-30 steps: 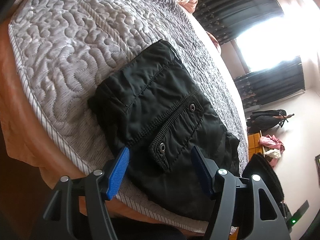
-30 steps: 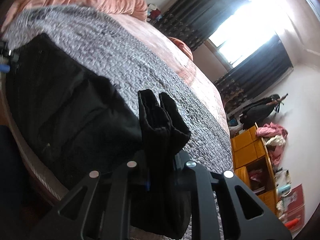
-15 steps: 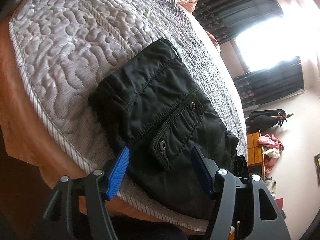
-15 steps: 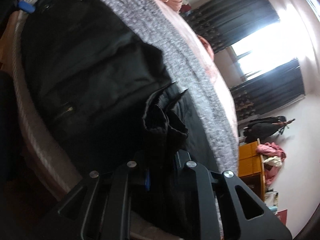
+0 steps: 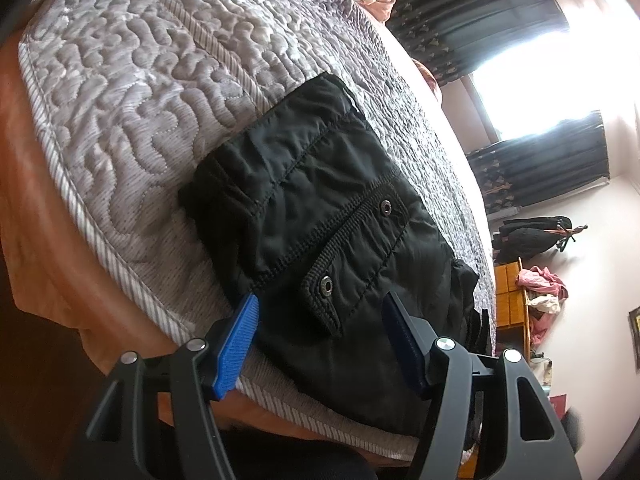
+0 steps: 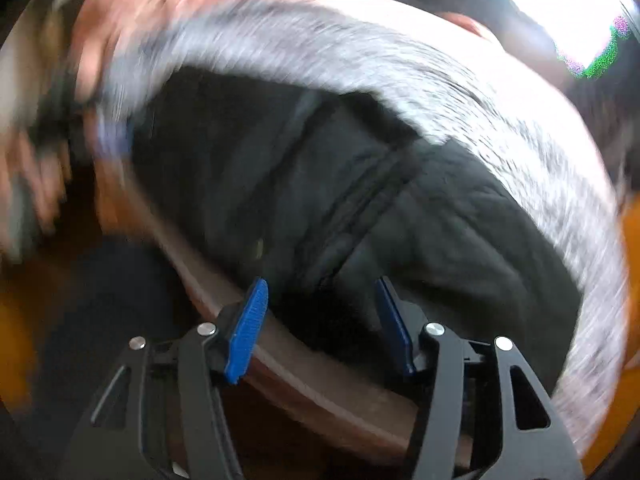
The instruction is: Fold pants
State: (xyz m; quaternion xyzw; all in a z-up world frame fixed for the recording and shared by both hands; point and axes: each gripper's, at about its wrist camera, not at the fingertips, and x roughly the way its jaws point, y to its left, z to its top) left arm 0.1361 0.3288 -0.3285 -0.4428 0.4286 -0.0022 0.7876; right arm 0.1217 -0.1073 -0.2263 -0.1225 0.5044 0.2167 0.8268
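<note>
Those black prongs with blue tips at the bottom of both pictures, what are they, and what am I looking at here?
They are hand-held grippers: a person holds one in each hand, and a small camera on each looks along its two fingers. One picture is from the left gripper, the other from the right gripper; that one is blurred by motion. Both look down on black pants, folded on a grey quilted bedspread over an orange sheet. The left gripper stands open over the pants and grips nothing. The right gripper's jaws are opening; dark cloth shows between them, but the pads do not press it.
</note>
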